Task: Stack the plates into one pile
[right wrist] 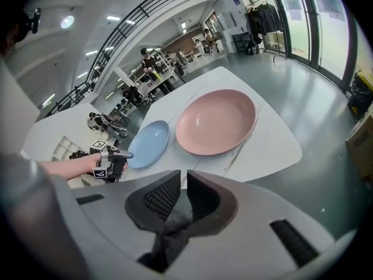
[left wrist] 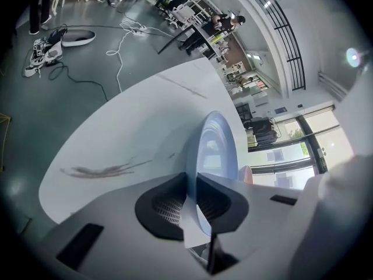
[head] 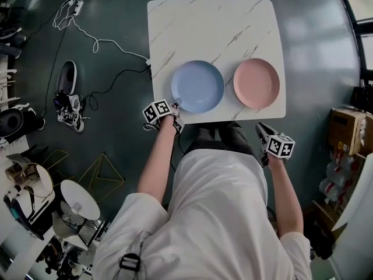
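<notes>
Since the two plates must end as one pile, the left gripper (head: 176, 104) has its jaws clamped on the near rim of the blue plate (head: 197, 86), one pad above the rim and one below. That reads as a grip meant to lift the plate and carry it sideways. The plate reaches out ahead of those jaws over the marble table (head: 210, 22) and looks to lie flat on it (whether its near edge has left the top I cannot tell). The pink plate (head: 256, 83) sits just beyond the blue one's far side as the left gripper sees it, close but not touching, and is probably the base of the pile. The right gripper (head: 263, 130) holds nothing: its jaws are drawn nearly together around empty air, with the pink plate ahead of it and apart. It seems to be kept back off the table's near edge so the way across stays free. The left forearm is stretched forward to that edge, with the gripper tipped downward and rolled onto its side so the jaws meet the rim edge-on. The right arm is bent closer to the body, and its gripper also slopes down toward the table.
</notes>
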The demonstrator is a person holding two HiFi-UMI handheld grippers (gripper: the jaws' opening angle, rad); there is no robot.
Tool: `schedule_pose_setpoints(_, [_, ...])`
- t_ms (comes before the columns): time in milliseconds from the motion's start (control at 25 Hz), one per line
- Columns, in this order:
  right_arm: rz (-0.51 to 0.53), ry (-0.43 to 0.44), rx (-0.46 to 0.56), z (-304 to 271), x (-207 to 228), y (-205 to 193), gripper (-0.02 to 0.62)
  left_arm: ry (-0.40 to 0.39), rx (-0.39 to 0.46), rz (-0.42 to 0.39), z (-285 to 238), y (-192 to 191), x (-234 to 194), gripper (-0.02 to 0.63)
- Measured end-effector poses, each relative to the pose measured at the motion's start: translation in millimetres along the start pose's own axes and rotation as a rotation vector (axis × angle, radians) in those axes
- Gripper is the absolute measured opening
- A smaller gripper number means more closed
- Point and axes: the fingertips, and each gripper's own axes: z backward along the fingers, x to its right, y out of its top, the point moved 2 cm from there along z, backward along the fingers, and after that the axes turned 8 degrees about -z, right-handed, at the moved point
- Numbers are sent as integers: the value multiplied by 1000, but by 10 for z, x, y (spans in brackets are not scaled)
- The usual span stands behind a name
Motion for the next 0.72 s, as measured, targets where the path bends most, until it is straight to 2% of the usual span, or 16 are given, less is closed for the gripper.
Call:
schedule_pose_setpoints(360, [4, 4, 26, 11, 5, 48, 49, -81, 12, -27, 111, 23, 419, 44])
schedule_pose_setpoints(720, [-26, 7, 17, 53, 306, 114, 50, -115, 7, -70, 77, -87, 925, 44])
